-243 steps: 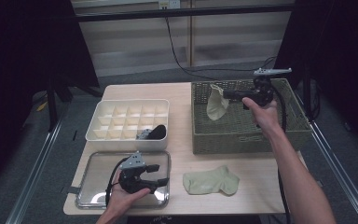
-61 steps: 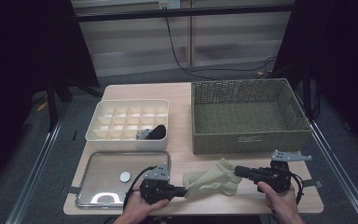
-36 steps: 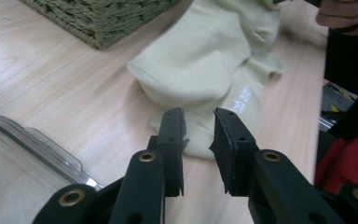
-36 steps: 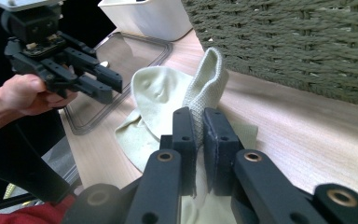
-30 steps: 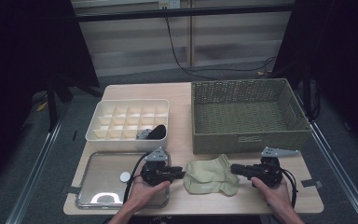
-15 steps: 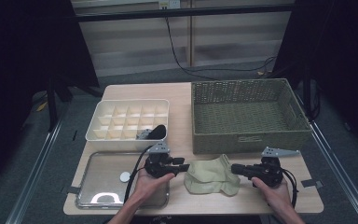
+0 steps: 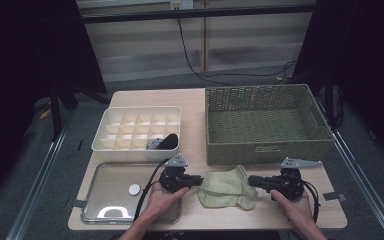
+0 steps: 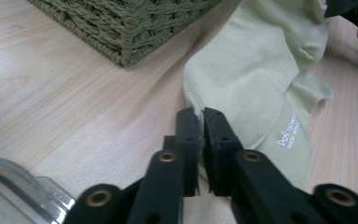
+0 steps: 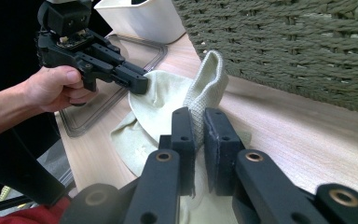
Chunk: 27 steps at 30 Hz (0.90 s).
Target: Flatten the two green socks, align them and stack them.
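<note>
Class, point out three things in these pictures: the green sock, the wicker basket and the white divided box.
green sock [image 7: 226,189], high view, middle of the fabric.
wicker basket [image 7: 265,148], high view, near wall.
white divided box [image 7: 130,154], high view, near wall.

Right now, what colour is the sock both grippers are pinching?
Pale yellow-green, with a small white logo; the sock shows best in the left gripper view.

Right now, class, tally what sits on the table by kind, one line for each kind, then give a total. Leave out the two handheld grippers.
Pale green sock: 1
Wicker basket: 1
White divided box: 1
Clear tray: 1
Small white disc on the tray: 1
Dark bundle in the box: 1
Total: 6
</note>
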Tool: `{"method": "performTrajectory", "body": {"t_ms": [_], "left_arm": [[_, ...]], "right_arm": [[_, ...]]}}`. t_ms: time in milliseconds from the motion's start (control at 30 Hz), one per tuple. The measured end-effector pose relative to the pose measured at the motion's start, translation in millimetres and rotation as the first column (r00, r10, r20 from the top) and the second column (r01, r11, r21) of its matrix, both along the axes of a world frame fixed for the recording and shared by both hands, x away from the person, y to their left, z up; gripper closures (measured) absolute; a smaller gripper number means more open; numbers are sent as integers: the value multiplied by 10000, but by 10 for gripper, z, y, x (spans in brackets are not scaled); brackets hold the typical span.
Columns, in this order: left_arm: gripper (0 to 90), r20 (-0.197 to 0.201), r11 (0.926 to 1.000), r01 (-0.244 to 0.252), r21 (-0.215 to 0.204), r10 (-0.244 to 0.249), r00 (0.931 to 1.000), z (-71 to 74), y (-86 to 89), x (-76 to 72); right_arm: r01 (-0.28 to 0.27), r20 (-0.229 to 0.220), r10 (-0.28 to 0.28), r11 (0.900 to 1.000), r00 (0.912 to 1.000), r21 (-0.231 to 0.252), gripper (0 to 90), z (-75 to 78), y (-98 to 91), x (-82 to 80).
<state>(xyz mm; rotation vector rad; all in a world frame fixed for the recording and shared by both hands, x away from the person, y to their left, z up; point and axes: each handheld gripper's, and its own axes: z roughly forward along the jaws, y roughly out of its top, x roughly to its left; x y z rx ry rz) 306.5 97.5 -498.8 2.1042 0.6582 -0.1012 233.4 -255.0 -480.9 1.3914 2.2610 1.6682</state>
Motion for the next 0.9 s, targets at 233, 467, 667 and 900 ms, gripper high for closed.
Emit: {"method": "performTrajectory", "body": {"t_ms": [233, 467, 667, 900], "left_arm": [[893, -57, 9992, 209, -332, -211, 9998, 113, 68, -52], [892, -2, 9975, 564, -420, -565, 9984, 236, 180, -217], [893, -198, 9962, 849, -188, -853, 9962, 149, 150, -284], [892, -248, 9955, 948, 26, -947, 9952, 89, 66, -302]], "right_arm": [[123, 50, -124, 9997, 9999, 212, 835, 39, -31, -22], [128, 79, -131, 9993, 9999, 363, 836, 108, -44, -170], [153, -128, -154, 9998, 9998, -100, 814, 56, -47, -253], [133, -293, -149, 9984, 9995, -551, 790, 3, -61, -237]]}}
